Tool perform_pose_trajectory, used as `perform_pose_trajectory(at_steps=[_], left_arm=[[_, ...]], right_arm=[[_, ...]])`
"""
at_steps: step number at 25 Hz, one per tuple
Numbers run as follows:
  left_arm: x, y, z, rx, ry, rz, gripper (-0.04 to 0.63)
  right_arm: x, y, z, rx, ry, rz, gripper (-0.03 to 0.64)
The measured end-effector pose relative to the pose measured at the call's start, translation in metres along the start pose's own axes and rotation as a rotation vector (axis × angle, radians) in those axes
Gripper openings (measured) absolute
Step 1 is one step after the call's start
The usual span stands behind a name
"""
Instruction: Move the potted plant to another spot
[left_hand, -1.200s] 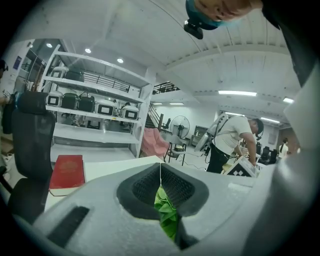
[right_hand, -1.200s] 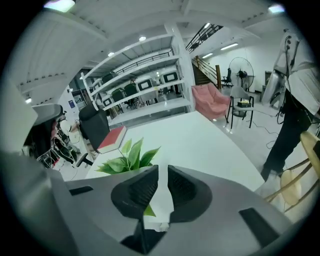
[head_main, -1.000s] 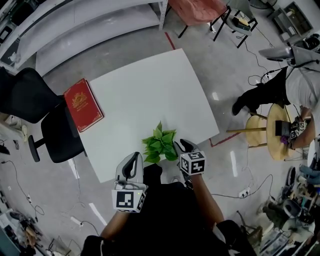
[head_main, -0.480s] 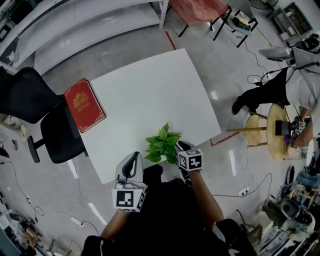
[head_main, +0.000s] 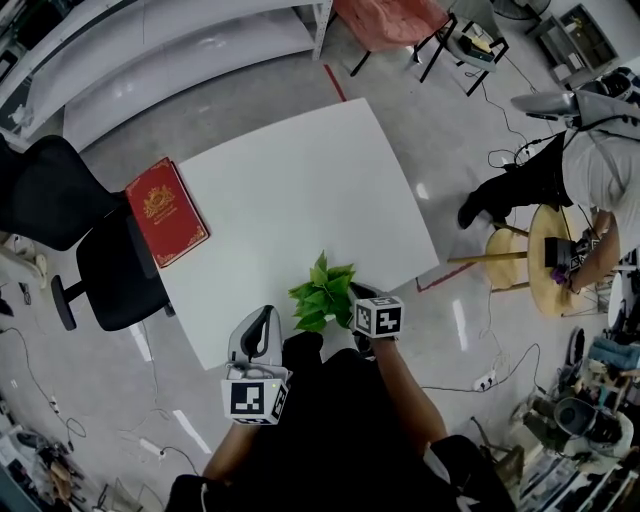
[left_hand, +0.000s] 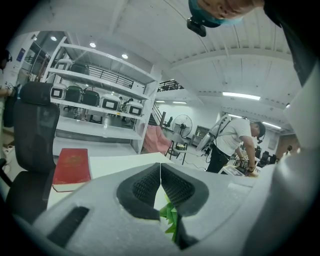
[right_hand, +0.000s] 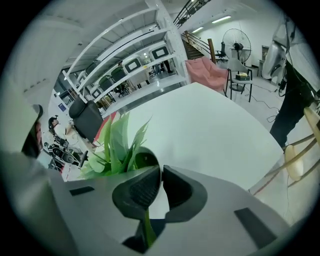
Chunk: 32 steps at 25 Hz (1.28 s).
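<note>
The potted plant (head_main: 322, 290), a small bunch of green leaves, stands near the front edge of the white table (head_main: 300, 170); its pot is hidden under the leaves. My right gripper (head_main: 352, 297) is at the plant's right side. Its jaws have just been closing and now pinch a green stem (right_hand: 146, 227) between the pads, with the leaves (right_hand: 112, 145) just to the left of my right gripper (right_hand: 161, 172). My left gripper (head_main: 262, 320) hangs at the table's front edge, left of the plant. In its own view my left gripper (left_hand: 160, 170) is shut with nothing between the pads.
A red book (head_main: 165, 210) lies at the table's left corner, beside a black office chair (head_main: 110, 280). A person (head_main: 590, 170) bends over a round wooden stool (head_main: 555, 260) at the right. Shelving runs along the back; cables lie on the floor.
My right gripper has sunk toward the plant's right side and its jaws, wide apart before, have closed on a stem. The left gripper has hardly moved.
</note>
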<state>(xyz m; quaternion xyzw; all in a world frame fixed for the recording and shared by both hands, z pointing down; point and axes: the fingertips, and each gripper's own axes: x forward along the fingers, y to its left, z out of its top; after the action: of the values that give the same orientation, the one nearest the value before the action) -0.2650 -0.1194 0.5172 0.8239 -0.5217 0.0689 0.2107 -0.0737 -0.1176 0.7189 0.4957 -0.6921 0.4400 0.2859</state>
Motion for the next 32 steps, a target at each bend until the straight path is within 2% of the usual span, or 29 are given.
perform_pose_trajectory(at_steps=[8,17,21,27,32], left_arm=[[-0.002,0.0,-0.01,-0.002,0.01,-0.019,0.017],[0.0,-0.027,-0.009,0.033,0.015,-0.072,0.018],[0.004,-0.033,-0.009,0.044,0.005,-0.069,0.018],[0.015,-0.057,-0.007,0.046,-0.014,-0.057,0.018],[0.031,-0.09,-0.001,0.055,-0.027,-0.044,0.018]], right_arm=[[-0.012,-0.004,-0.008,0.011,0.002,-0.014,0.029],[-0.042,-0.018,-0.013,0.076,-0.045,-0.008,0.029],[-0.05,-0.025,-0.01,0.082,-0.066,0.005,0.029],[-0.067,-0.05,-0.005,0.08,-0.081,0.019,0.029],[-0.084,-0.088,0.006,0.088,-0.098,0.031,0.029]])
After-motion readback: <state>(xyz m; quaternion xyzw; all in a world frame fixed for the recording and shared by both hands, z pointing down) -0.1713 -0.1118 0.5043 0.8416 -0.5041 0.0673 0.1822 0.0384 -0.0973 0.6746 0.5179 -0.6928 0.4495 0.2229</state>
